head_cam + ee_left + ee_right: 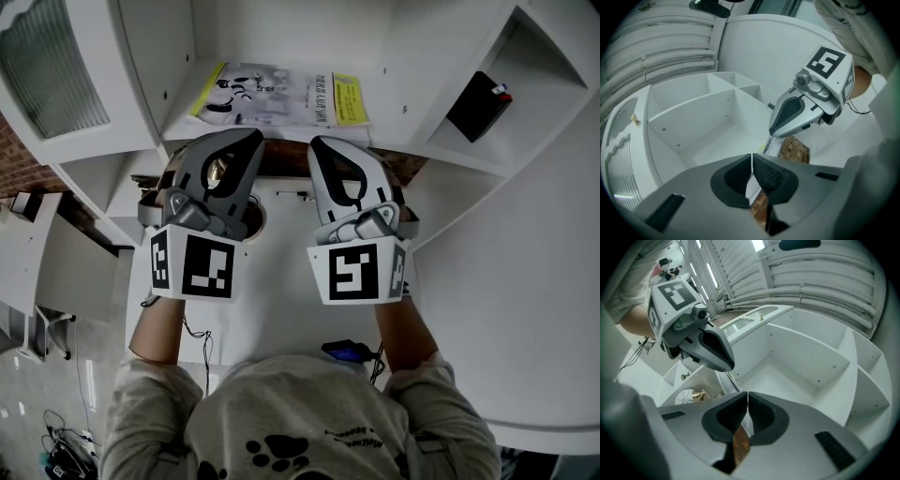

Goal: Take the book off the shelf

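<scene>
The left gripper (751, 158) has its jaws pressed almost flat together on the near edge of the thin book (281, 94), and a white sliver of the book shows between the pads; the right gripper (747, 394), just beside it, pinches the same edge the same way. The book lies flat straight ahead of both tips, cover up, in the middle compartment of the white shelf (412, 56), with a yellow band at the end nearer the right gripper. In the compartment off to the right of the right gripper sits a black box (479, 105) with a red spot on it. Beneath the left gripper is a round white dish (687, 397) with a gold-coloured piece by it; whether the piece is in the dish I cannot tell. Both grippers point level at the shelf, side by side, tips converging slightly and marker cubes turned up, with the forearms reaching forward over the white counter (281, 319)
</scene>
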A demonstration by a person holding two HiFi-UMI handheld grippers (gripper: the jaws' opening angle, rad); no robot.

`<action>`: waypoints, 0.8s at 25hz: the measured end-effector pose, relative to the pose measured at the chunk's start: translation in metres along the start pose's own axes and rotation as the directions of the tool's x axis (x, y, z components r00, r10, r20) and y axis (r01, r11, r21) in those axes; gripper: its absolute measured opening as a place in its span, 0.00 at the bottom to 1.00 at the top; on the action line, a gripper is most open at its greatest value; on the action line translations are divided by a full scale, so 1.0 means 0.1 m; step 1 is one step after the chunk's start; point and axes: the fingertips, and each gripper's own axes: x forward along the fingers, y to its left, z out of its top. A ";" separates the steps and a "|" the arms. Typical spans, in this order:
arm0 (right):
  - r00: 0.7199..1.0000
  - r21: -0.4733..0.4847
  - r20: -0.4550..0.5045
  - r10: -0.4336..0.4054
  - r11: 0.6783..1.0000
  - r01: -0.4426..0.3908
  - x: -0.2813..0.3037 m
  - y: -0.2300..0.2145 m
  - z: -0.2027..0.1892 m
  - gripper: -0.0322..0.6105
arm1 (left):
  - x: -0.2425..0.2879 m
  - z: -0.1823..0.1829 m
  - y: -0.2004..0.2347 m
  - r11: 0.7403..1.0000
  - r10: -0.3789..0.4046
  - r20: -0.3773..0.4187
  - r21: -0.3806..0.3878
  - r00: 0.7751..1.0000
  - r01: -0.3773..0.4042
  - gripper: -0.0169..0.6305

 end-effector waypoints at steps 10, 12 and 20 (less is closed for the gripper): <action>0.994 -0.108 -0.051 0.093 0.989 -0.098 0.15 0.10 -0.01 0.17 | 0.13 -0.19 -0.06 0.995 -0.083 -0.084 0.046 0.993 0.087 0.19; 0.988 -0.120 -0.075 0.134 0.983 -0.142 0.18 0.16 -0.04 0.30 | 0.15 -0.21 -0.08 0.993 -0.099 -0.092 0.051 0.991 0.104 0.25; 0.975 -0.251 -0.174 0.138 0.951 -0.179 0.32 0.15 -0.14 0.46 | 0.20 -0.27 -0.08 0.989 -0.122 -0.113 0.074 0.986 0.131 0.30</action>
